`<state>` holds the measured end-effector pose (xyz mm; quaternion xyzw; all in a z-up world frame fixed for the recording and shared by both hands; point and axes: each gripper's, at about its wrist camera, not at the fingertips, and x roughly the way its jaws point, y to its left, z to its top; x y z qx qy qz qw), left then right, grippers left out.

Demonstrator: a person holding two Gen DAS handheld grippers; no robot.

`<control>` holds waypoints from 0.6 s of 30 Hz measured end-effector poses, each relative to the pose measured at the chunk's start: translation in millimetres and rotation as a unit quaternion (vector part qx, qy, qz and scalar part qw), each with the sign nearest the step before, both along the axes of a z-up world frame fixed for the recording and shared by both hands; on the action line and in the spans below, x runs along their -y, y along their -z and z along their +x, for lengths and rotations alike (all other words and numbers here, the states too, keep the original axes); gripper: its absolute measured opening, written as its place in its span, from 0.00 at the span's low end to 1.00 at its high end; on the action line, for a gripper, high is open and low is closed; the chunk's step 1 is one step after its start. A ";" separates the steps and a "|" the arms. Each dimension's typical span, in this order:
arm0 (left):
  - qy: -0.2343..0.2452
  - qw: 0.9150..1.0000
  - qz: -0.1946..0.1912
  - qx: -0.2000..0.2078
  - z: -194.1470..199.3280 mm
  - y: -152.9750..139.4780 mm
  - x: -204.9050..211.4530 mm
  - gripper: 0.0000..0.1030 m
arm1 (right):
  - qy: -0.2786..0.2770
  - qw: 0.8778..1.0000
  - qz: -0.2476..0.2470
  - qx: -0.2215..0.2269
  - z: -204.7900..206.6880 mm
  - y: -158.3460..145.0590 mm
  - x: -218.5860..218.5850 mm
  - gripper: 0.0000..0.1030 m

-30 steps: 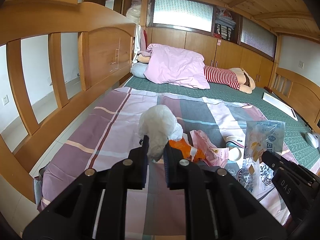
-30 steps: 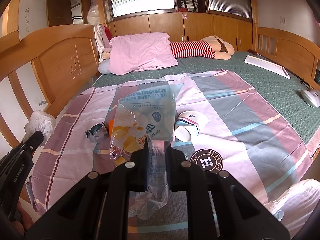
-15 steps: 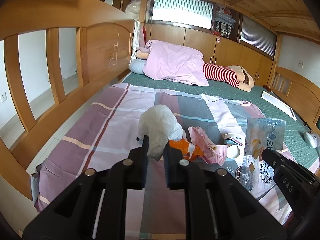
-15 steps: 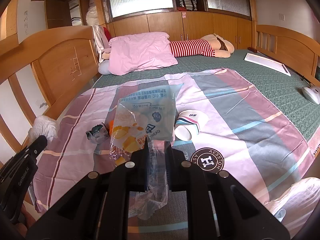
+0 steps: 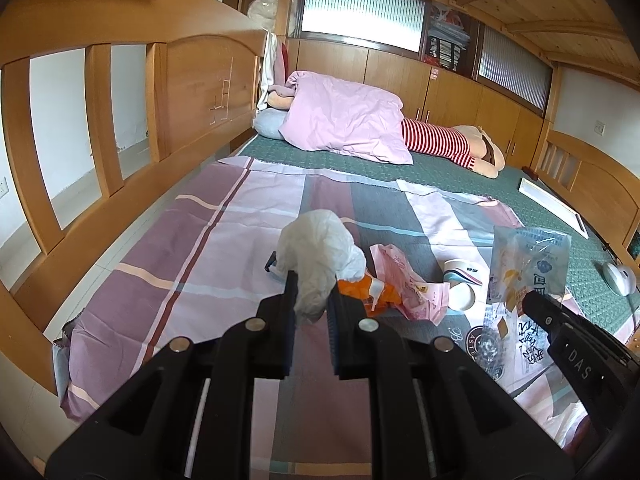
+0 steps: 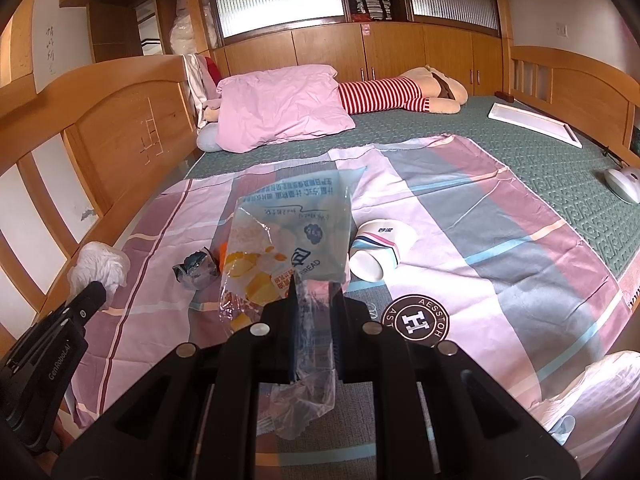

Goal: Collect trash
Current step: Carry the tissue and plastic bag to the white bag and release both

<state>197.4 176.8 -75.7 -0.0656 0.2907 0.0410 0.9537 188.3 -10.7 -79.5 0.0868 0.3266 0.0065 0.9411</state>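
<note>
Trash in both tools, held above the bed. My left tool [image 5: 310,300] is clamped tight on a crumpled white plastic bag [image 5: 318,258]; my right tool [image 6: 314,300] is pinched closed on a clear printed bread wrapper [image 6: 288,240], which stands up from the jaws and trails below them. Both tools point forward and moderately downward over the striped pink, grey and purple sheet [image 5: 224,232]. On the sheet lie an orange wrapper [image 5: 366,294], a crumpled pink wrapper [image 5: 404,280], a tipped white paper cup [image 6: 378,250] and a small dark foil scrap [image 6: 196,268]. I judge the step to be carrying both pieces off; I would keep the pinch firm and move smoothly, since thin film slips easily.
</note>
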 end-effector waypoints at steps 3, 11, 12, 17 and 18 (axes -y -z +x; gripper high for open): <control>0.003 1.000 -0.008 -0.004 1.3 2.0 -0.6 0.14 | 0.002 1.000 0.003 0.002 -1.4 -0.5 1.5 0.14; 0.019 0.999 -0.038 -0.007 0.9 2.7 -0.5 0.14 | 0.050 0.996 0.058 0.035 -18.5 -1.6 40.1 0.14; 0.024 0.999 -0.043 -0.001 -0.3 0.7 0.3 0.14 | 0.054 0.996 0.049 0.045 -23.6 -3.7 42.6 0.14; 0.064 0.996 -0.064 0.023 -6.1 -7.6 11.6 0.14 | 0.076 0.995 0.051 0.039 -47.8 -7.2 82.0 0.14; 0.074 0.994 -0.070 0.025 -6.5 -8.4 14.3 0.14 | 0.084 0.994 0.052 0.037 -53.2 -8.9 94.1 0.14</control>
